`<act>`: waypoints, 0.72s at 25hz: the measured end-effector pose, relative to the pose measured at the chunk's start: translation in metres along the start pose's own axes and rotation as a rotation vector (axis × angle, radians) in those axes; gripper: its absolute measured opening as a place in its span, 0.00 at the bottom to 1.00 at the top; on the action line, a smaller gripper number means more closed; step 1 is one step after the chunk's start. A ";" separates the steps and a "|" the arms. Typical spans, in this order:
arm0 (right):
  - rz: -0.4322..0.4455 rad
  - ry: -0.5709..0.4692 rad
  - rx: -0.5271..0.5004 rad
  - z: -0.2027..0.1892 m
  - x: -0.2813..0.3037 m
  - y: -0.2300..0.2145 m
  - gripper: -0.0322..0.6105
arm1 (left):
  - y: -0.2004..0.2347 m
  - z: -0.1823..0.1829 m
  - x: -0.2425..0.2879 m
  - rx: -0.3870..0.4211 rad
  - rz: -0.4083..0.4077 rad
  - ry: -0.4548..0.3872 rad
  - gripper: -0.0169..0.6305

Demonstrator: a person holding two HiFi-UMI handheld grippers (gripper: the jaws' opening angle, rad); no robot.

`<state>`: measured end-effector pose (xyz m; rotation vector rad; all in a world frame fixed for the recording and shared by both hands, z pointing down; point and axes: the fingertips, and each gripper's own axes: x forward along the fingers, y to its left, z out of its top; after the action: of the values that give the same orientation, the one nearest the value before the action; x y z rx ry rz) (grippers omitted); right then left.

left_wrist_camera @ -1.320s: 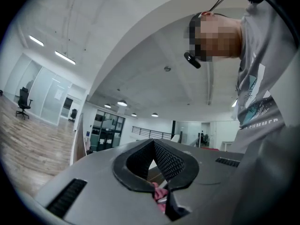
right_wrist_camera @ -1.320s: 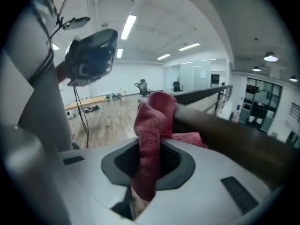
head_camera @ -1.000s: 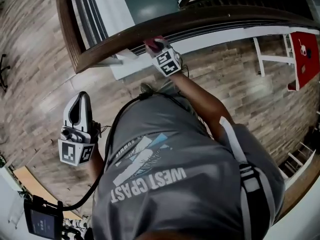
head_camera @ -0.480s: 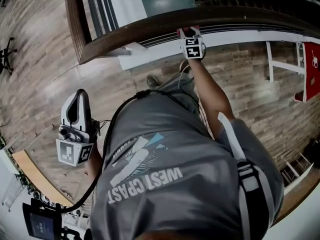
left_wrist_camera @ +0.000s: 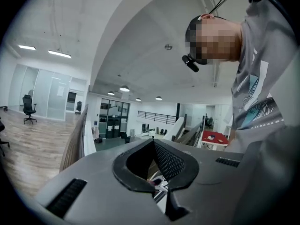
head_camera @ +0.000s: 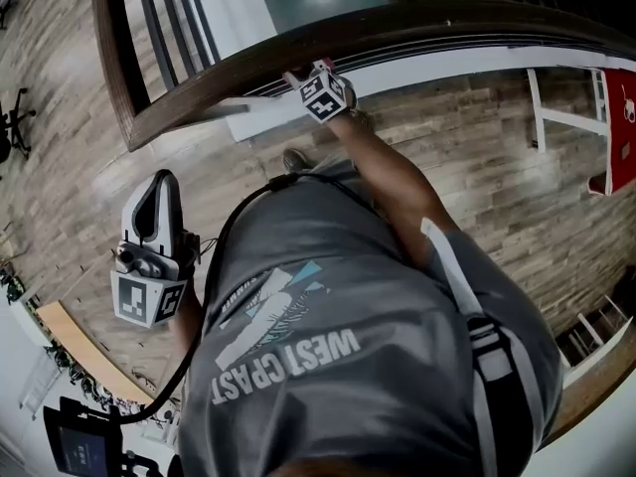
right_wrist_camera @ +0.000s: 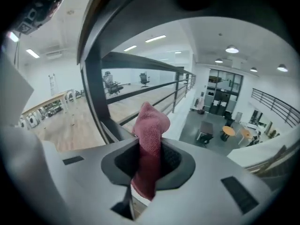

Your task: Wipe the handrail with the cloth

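The dark wooden handrail [head_camera: 447,23] curves across the top of the head view and bends down at the left. My right gripper [head_camera: 310,76] is held up against its near side, shut on a red cloth [head_camera: 320,66] that barely shows past the marker cube. In the right gripper view the cloth [right_wrist_camera: 151,125] sticks out of the shut right gripper [right_wrist_camera: 149,165], with the dark rail [right_wrist_camera: 140,8] close overhead. My left gripper [head_camera: 159,195] hangs low at the person's left side, far from the rail, and holds nothing. In its own view the left gripper [left_wrist_camera: 157,172] has its jaws together.
Dark balusters [head_camera: 169,18] run under the rail at the upper left, over a lower floor. A red table [head_camera: 621,117] and a white frame [head_camera: 556,117] stand at the right. An office chair [head_camera: 15,127] is at the far left. A cabled device [head_camera: 84,445] hangs at the bottom left.
The right gripper, with the cloth, slid right along the handrail and then back left. The left gripper stayed at the person's side.
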<state>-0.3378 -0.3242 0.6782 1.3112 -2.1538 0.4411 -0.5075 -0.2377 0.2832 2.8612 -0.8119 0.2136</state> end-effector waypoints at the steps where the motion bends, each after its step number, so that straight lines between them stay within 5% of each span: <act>1: -0.053 -0.008 0.035 -0.016 -0.015 -0.029 0.13 | -0.005 0.002 0.006 0.002 0.003 0.002 0.03; 5: -0.338 -0.011 0.215 -0.089 -0.100 -0.170 0.13 | -0.024 0.005 0.040 -0.027 0.022 -0.008 0.03; 8: -0.433 -0.007 0.290 -0.108 -0.125 -0.222 0.13 | -0.033 0.001 0.069 -0.044 0.012 0.003 0.03; 11: -0.322 -0.034 0.264 -0.094 -0.108 -0.193 0.13 | -0.071 -0.002 0.097 -0.048 -0.006 -0.001 0.03; 15: 0.019 -0.044 0.020 -0.054 -0.065 -0.091 0.13 | -0.116 -0.006 0.122 -0.054 -0.034 0.000 0.03; 18: 0.049 -0.051 0.008 -0.056 -0.072 -0.096 0.13 | -0.127 -0.008 0.120 -0.045 -0.043 0.010 0.03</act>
<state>-0.2105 -0.2875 0.6757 1.2892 -2.2325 0.4403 -0.3399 -0.1902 0.2978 2.8304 -0.7423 0.2015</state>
